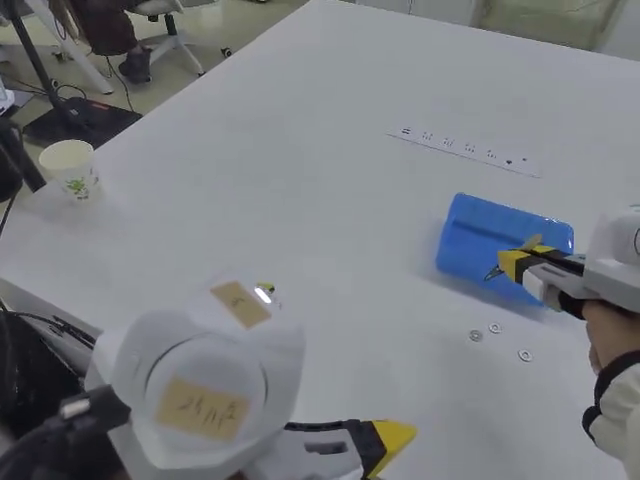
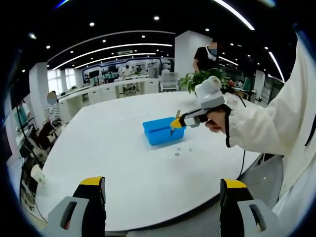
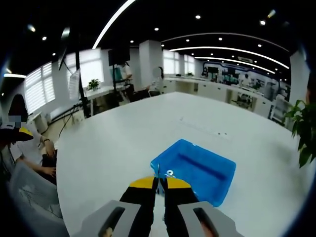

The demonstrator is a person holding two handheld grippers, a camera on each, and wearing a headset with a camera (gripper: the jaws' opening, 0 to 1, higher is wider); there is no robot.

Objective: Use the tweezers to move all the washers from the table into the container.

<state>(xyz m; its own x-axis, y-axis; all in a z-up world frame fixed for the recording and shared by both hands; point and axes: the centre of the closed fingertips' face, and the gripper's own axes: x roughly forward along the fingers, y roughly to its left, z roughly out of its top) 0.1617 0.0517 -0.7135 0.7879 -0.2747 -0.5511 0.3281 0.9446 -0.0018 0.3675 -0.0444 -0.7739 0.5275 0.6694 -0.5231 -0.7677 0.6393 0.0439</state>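
Three washers [image 1: 495, 328] lie on the table [image 1: 300, 180] just beside the blue container [image 1: 480, 235]; they are small, flat silver rings. I hold the right gripper [image 3: 159, 181] pinched narrow on the tweezers [image 1: 495, 271] over the container, probably for a drop. A ring shows near their tip, but I can't tell whether it's gripped. The left gripper [image 2: 162, 183] idles wide open.
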